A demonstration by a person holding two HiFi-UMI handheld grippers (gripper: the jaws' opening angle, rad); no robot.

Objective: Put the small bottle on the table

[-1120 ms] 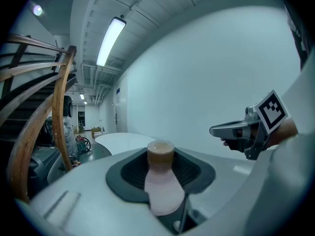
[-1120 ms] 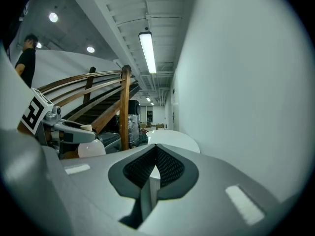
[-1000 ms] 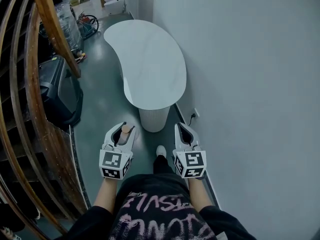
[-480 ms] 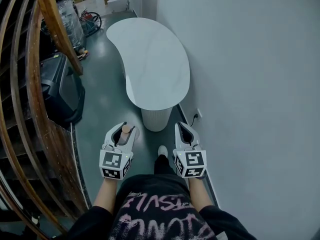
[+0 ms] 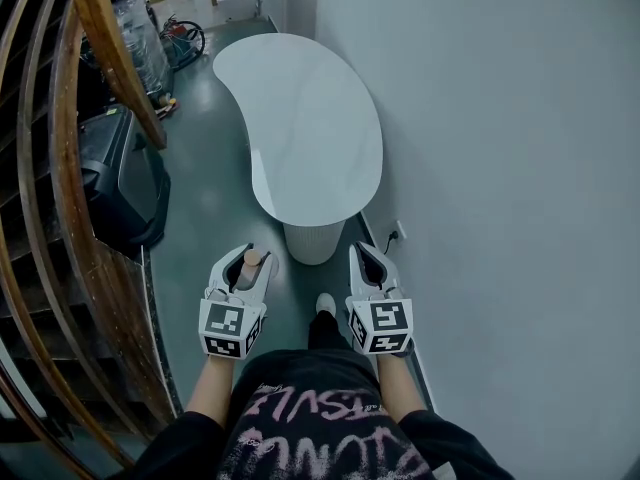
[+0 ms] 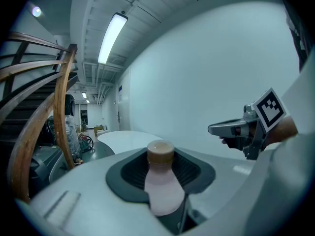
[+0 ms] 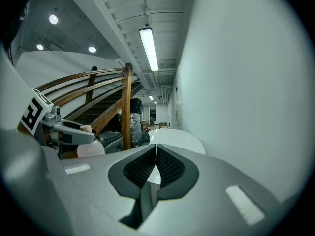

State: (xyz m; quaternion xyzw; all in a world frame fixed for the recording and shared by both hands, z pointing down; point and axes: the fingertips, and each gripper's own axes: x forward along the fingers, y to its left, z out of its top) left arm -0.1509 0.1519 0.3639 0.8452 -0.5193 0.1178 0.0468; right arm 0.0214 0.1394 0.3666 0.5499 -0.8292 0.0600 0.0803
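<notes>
I hold the small bottle [image 6: 161, 181] in my left gripper [image 5: 248, 268], its jaws pinching the pale pink body from both sides while the tan cap stands upright above them. The bottle sits in the air short of the white, kidney-shaped tabletop [image 5: 300, 118], just before its near rounded end and a little to the left of the ribbed pedestal [image 5: 308, 240] under it. My right gripper [image 5: 367, 263] is level with the left one, also short of the tabletop's near end, and its jaws are pressed together with nothing between them. The grey wall [image 5: 500, 168] runs along the tabletop's right side. On the tabletop's left lies the dark green floor [image 5: 205, 198], and past it the curved wooden stair railing [image 5: 60, 168]. My shoe [image 5: 324, 303] shows on the floor between the two grippers.
</notes>
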